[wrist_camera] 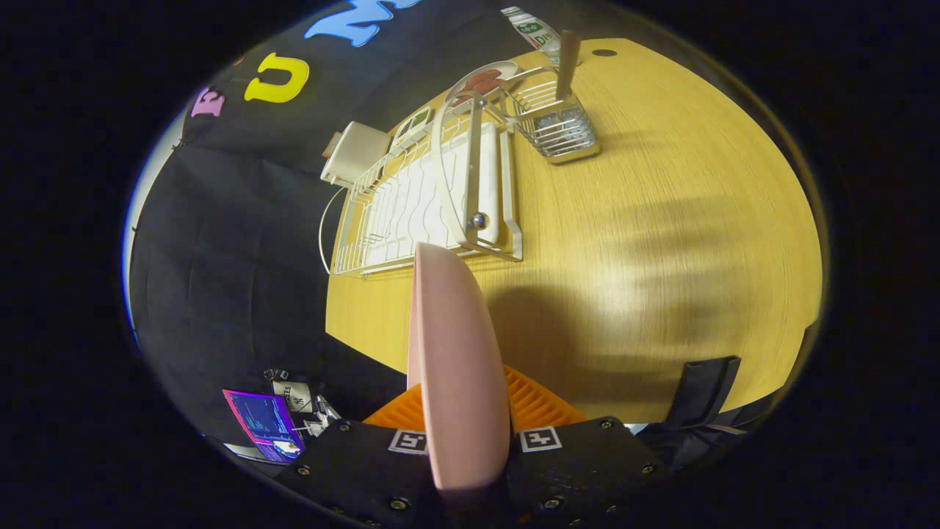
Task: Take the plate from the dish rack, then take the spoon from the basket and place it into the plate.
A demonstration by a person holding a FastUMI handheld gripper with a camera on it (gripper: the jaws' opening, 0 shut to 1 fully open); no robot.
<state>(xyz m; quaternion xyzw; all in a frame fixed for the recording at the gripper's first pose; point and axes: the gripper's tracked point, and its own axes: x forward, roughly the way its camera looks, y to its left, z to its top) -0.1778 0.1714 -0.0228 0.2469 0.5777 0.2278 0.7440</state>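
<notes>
I have the gripper (468, 433) clamped on the pink plate (457, 367), both fingers (536, 408) pressing its two faces, plate standing on edge and seen almost rim-on, sticking up straight ahead from between the fingers. The plate is out of the dish rack (426, 198) and held in the air over the near part of the wooden table (661, 242), its top rim overlapping the rack's near corner in my view; can't tell how high above the table it sits. The rack is a white wire one with a white tray under it, lying beyond the plate, slots look mostly bare, and a round dish with a reddish pattern (481, 79) stands at its far end. Just beside the rack's far end is the wire basket (558, 125) with the spoon (566, 62) upright in it, brown handle poking out the top, well apart from the plate. A bottle with a green label (534, 31) stands behind the basket at the table's far edge. A beige box-like thing (354, 153) sits off the rack's far side by the black cloth wall. Below the table's near edge a lit screen (264, 425) shows.
</notes>
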